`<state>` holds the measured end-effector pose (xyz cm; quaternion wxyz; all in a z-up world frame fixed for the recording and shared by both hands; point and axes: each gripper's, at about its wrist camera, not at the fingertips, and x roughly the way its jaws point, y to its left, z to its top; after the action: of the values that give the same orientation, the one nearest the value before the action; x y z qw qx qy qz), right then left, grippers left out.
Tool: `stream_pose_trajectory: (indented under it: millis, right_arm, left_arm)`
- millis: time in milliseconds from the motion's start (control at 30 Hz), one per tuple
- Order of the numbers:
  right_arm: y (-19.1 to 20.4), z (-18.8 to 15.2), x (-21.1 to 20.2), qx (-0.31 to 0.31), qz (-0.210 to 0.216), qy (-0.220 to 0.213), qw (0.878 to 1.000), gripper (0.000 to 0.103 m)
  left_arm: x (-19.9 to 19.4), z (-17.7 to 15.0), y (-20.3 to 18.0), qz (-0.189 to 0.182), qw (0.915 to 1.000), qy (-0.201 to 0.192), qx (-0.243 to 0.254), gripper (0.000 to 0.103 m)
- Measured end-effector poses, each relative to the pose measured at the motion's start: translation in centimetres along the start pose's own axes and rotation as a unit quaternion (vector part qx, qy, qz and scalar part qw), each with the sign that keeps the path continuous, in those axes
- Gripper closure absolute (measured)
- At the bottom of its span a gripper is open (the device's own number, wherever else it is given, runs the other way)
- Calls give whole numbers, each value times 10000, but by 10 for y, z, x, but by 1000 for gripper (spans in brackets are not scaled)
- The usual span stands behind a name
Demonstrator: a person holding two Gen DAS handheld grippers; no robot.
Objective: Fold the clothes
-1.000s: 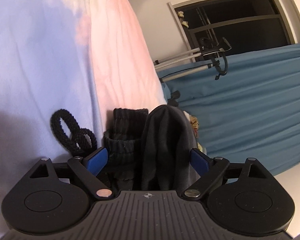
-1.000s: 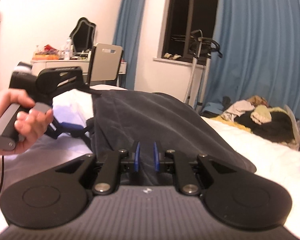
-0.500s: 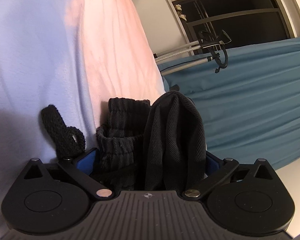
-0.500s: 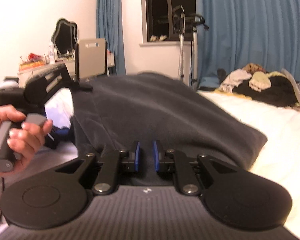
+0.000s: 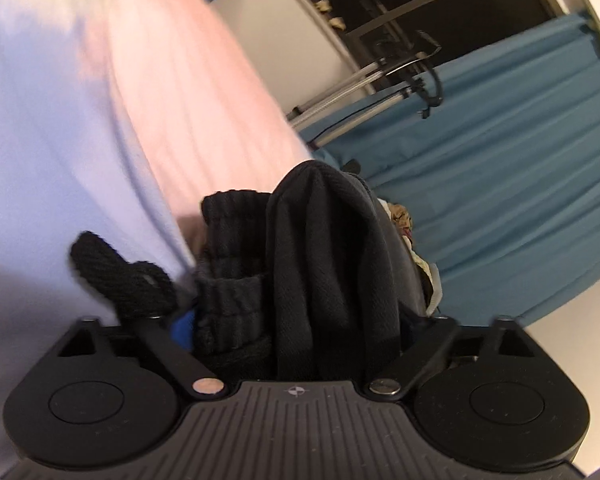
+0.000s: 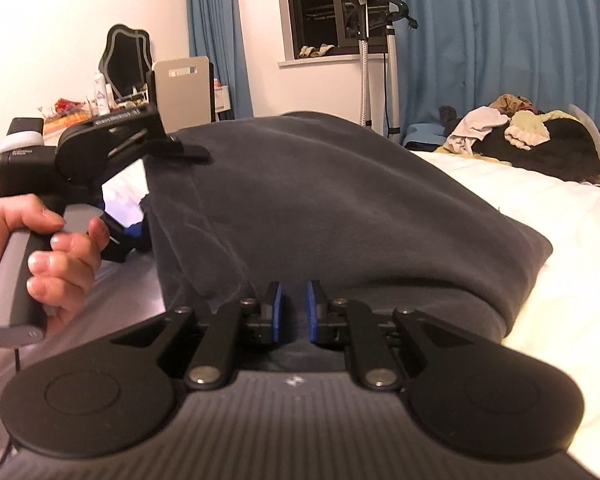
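A dark grey garment (image 6: 320, 200) lies spread over the white bed sheet (image 6: 540, 248). My right gripper (image 6: 293, 312) is shut on its near edge, and cloth shows in the narrow gap between the blue pads. At the garment's left edge a hand (image 6: 52, 264) holds my left gripper (image 6: 168, 196). In the left wrist view the bunched ribbed waistband (image 5: 236, 272) and a fold of dark cloth (image 5: 332, 264) fill the space between the wide jaws of the left gripper (image 5: 296, 316). Those jaws are closing and the right pad is hidden. A black drawstring (image 5: 116, 276) hangs left.
A heap of mixed clothes (image 6: 520, 140) sits at the bed's far right. Behind the bed are a garment steamer stand (image 6: 366, 60), a dark window, blue curtains (image 6: 500, 40), a white chair (image 6: 184, 92) and a cluttered dressing table with a mirror (image 6: 126, 64).
The left gripper has moved further onto the waistband, so the cloth now covers its right pad, and it has rolled. The right gripper has sunk toward the bed, still closed on the garment.
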<state>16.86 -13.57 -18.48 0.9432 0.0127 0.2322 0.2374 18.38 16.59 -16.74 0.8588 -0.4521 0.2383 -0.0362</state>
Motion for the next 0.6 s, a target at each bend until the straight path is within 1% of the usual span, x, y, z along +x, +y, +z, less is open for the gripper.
stream_pose_trajectory:
  millis: [33,100,167,200,267,367,400,433,467,500,567,600]
  right_arm:
    - [0,0,-1,32,14,-1,10000,87]
    - [-1,0,-1,68,37,15,10000,87]
    - [0,1,-1,41,35,28,10000,87]
    - [0,1,-1,29,34,26,10000,87]
    - [-1,2,-1,46,40,11,10000,87]
    - [-7,3,-5,233,99,-47,9997,87]
    - [-10,4,-8,345,123,-91,9993,87]
    - [-13,5,-11,495,139,-155,9986,87]
    - [-18,7,-15,716,156,-246,9970,86]
    - [-25,9,-20,964,168,-343,9946,84]
    - [-39,12,-29,1418,126,-543,9883,76]
    - [-46,13,-33,1602,74,-629,9850,75]
  left_arm:
    - [1,0,0,16,10000,16,-15,15]
    - [8,0,5,25,9999,149,-67,10]
    - [16,1,10,29,9994,309,-127,3]
    - [18,0,10,52,9994,347,-69,2]
    - [22,-2,4,127,9991,361,174,1]
    - [22,-8,-14,307,9972,227,650,2]
    - [20,-12,-22,347,9950,141,927,2]
    - [17,-18,-33,368,9910,29,1288,2]
    - [15,-24,-42,265,9867,-54,1601,3]
    - [11,-29,-50,52,9829,-124,1834,3]
    - [7,-35,-61,-157,9782,-212,2059,3]
    - [7,-37,-64,-200,9771,-222,2104,3]
